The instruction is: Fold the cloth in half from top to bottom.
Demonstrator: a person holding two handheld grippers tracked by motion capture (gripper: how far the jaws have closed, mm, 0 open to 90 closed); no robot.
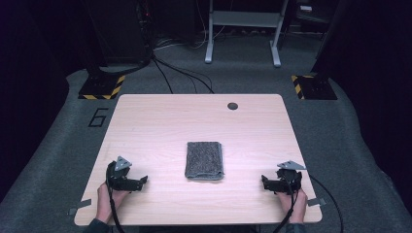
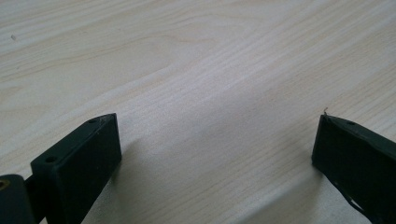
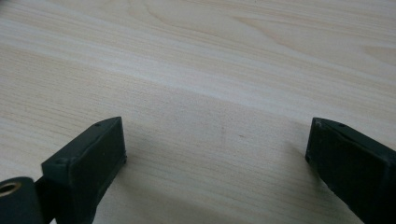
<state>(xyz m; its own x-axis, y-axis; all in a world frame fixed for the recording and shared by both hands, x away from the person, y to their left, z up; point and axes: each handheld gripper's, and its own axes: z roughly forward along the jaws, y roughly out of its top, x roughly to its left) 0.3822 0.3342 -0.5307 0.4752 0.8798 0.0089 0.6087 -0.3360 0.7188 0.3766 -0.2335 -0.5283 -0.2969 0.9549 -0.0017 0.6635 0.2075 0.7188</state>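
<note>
A folded grey towel (image 1: pixel 204 160) lies flat near the middle of the light wooden table (image 1: pixel 160 116). My left gripper (image 1: pixel 141 183) rests on the table at the front left, well left of the towel, held by a hand. My right gripper (image 1: pixel 265 182) rests at the front right, well right of the towel. In the left gripper view the left gripper (image 2: pixel 217 140) has its jaws wide apart over bare wood. The right gripper (image 3: pixel 217 144) in its own view is likewise open with nothing between its jaws.
A small dark round hole (image 1: pixel 232 106) sits near the table's far edge. Beyond the table are grey carpet, black cables (image 1: pixel 180 73), a white frame's legs (image 1: pixel 243 29) and yellow-black striped floor plates (image 1: pixel 102 87). Bits of tape (image 1: pixel 78 207) stick out at the front corners.
</note>
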